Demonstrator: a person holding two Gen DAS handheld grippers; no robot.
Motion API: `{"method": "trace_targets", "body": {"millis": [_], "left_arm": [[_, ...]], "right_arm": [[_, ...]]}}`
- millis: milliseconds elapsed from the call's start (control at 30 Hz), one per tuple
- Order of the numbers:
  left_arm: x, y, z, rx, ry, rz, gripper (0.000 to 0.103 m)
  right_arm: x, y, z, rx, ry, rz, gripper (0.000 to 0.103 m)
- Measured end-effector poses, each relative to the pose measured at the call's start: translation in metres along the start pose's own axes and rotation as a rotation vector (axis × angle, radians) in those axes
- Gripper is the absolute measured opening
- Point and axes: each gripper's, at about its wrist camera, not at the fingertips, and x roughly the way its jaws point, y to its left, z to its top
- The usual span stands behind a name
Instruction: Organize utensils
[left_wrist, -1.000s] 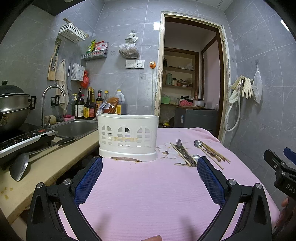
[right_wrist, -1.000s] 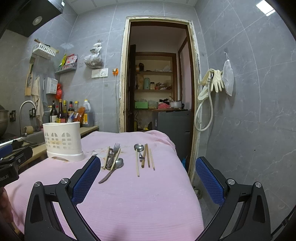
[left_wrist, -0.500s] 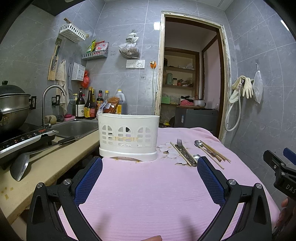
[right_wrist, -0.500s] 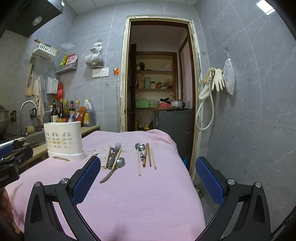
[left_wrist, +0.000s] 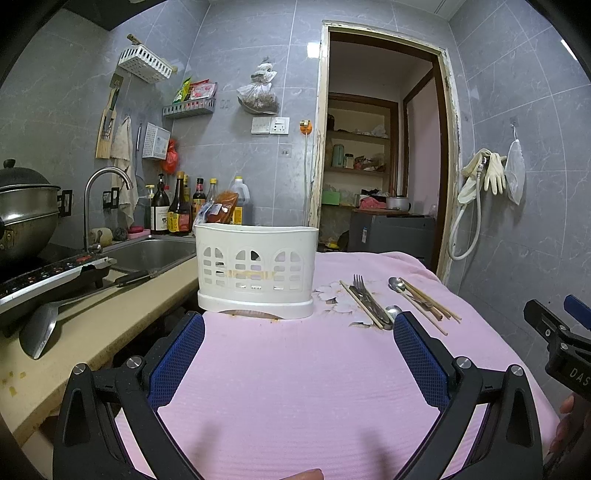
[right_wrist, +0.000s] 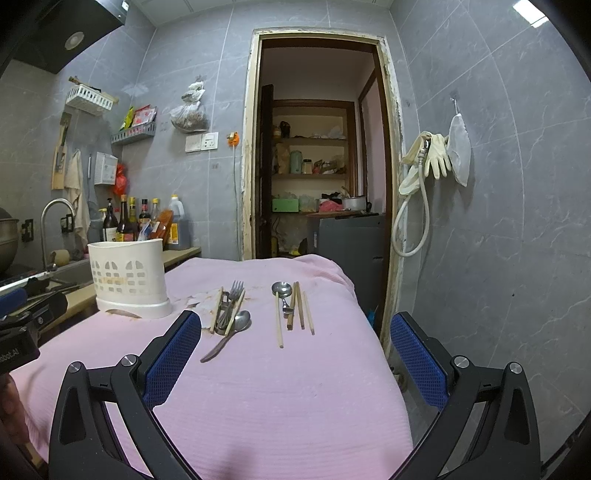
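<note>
A white slotted utensil holder (left_wrist: 256, 268) (right_wrist: 128, 277) stands on the pink cloth (left_wrist: 306, 373) (right_wrist: 280, 384). To its right lie a fork (right_wrist: 232, 300), a spoon (right_wrist: 229, 334) and chopsticks (right_wrist: 216, 309) in one group. A second spoon (right_wrist: 282, 291) and more chopsticks (right_wrist: 301, 309) lie further right; this group also shows in the left wrist view (left_wrist: 421, 300). My left gripper (left_wrist: 297, 363) is open and empty, short of the holder. My right gripper (right_wrist: 295, 363) is open and empty, short of the utensils.
A counter on the left holds a sink (left_wrist: 147, 253), a tap (left_wrist: 96, 199), sauce bottles (left_wrist: 177, 214), a pot on a cooker (left_wrist: 26, 210) and a ladle (left_wrist: 40, 325). An open doorway (right_wrist: 317, 166) lies behind the table. The table's right edge drops beside the grey wall.
The right gripper has crept slightly toward the utensils. The left gripper has barely moved. Both stay open and empty.
</note>
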Motion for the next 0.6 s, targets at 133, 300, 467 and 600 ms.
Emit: {"method": "trace_targets", "body": {"millis": [133, 300, 467, 600], "left_arm": [[0.000, 0.000, 0.000, -0.001, 0.001, 0.000, 0.100], [0.001, -0.001, 0.002, 0.009, -0.004, 0.001, 0.100], [0.010, -0.001, 0.012, 0.005, -0.014, 0.005, 0.100], [0.023, 0.005, 0.023, -0.031, 0.002, -0.032, 0.100]], "right_arm": [[0.004, 0.000, -0.002, 0.000, 0.007, 0.004, 0.103], [0.004, -0.002, -0.001, 0.001, 0.007, 0.003, 0.103], [0.006, -0.004, 0.003, -0.001, 0.004, 0.003, 0.103], [0.015, -0.012, 0.009, 0.012, 0.023, 0.029, 0.103]]}}
